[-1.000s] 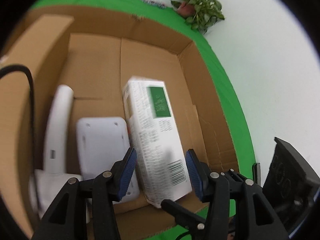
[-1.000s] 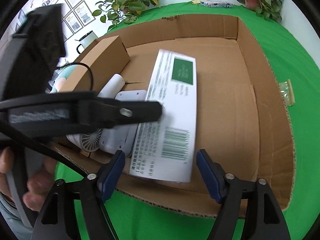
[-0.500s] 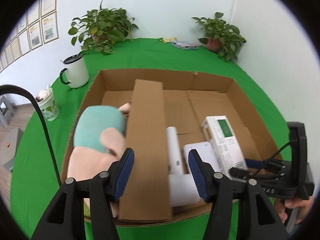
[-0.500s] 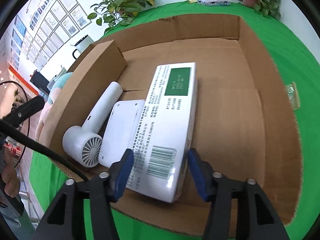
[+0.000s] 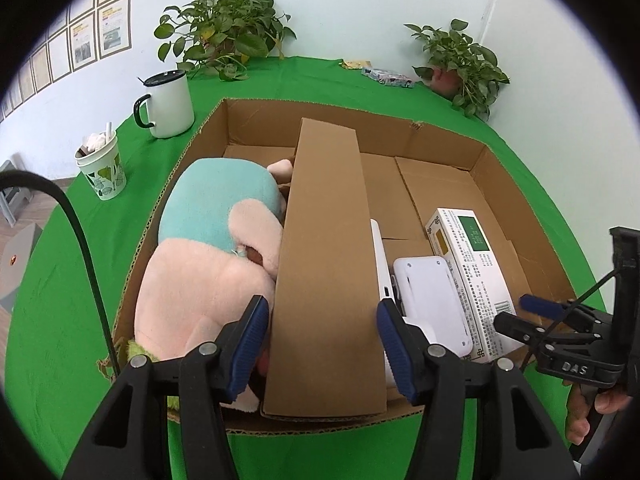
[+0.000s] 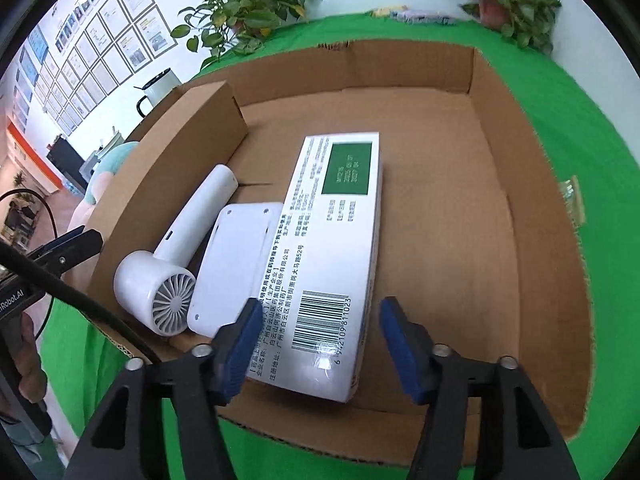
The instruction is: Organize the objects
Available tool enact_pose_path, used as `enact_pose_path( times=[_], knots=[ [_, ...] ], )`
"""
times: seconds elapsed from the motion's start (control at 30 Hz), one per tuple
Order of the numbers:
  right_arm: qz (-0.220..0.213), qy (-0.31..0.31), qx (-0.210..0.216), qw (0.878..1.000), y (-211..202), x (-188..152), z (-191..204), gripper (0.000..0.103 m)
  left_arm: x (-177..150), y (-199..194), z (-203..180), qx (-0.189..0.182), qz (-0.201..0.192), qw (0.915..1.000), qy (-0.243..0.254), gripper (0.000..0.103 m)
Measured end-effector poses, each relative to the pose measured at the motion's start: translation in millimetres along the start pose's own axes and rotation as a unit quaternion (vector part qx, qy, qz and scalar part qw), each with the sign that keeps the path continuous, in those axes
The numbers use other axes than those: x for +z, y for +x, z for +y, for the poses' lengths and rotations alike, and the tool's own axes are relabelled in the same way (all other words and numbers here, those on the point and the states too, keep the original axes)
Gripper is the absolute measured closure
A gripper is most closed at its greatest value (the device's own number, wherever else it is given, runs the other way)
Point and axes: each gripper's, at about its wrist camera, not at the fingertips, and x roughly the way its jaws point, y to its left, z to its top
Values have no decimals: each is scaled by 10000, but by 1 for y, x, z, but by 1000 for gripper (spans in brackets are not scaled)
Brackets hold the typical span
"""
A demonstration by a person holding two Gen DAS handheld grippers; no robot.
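1. The white medicine box [image 6: 334, 258] lies flat in the cardboard box [image 6: 532, 240], long axis 6-to-12 o'clock, barcode end nearest.
2. Right gripper [image 6: 316, 344] has just reopened (pads clear of it); half a second ago they hugged its sides.
3. Left gripper [image 5: 320, 346] gapes, empty, over the divider [image 5: 326, 264].

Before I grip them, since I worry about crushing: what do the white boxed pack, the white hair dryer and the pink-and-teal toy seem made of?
White boxed pack: thin printed card under glossy film, judging by its glare. White hair dryer: smooth matte plastic, apparently moulded, vent ribbed. Pink-and-teal toy: fuzzy plush fabric, probably soft-stuffed.
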Motion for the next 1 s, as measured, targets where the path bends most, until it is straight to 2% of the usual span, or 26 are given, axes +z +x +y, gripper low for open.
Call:
enact_pose_path(
  times=[0.07,0.1,0.17,0.23,0.3,0.37,0.43,0.53,0.63,0.77,0.97,1.0],
  knots=[
    [-341,-107,-201,9992,-17,-5,8,4,-4,-14,-2,29,-298,9995,85,48],
    [-665,-185,-390,9968,-30,-10,15,0,-7,-23,-4,43,-530,9984,172,48],
    [-1176,-329,-526,9911,-51,-22,30,1,-17,-43,-10,178,-1044,9935,413,44],
    [-1675,-419,-561,9834,-67,-39,46,1,-30,-62,-17,413,-1595,9843,638,20],
    [-2072,-373,-645,9755,-74,-56,58,1,-47,-73,-21,578,-2055,9738,779,20],
    [-2266,-197,-688,9714,-73,-68,63,1,-57,-71,-21,673,-2139,9711,816,20],
    [-2364,50,-776,9685,-66,-76,62,1,-66,-60,-17,685,-2084,9730,714,20],
    [-2454,176,-1139,9625,-52,-78,59,1,-71,-40,-15,731,-2044,9746,558,20],
    [-2403,106,-1302,9619,-40,-79,57,1,-75,-23,-21,830,-2114,9721,581,20],
    [-2419,-123,-1498,9586,-26,-80,61,0,-76,-5,-25,861,-2029,9740,523,20],
    [-2475,-132,-1508,9570,-22,-81,60,0,-73,-1,-24,864,-1939,9760,491,17],
    [-2476,-130,-1505,9570,-22,-81,60,0,-73,-1,-25,884,-1913,9761,525,14]
  ],
)
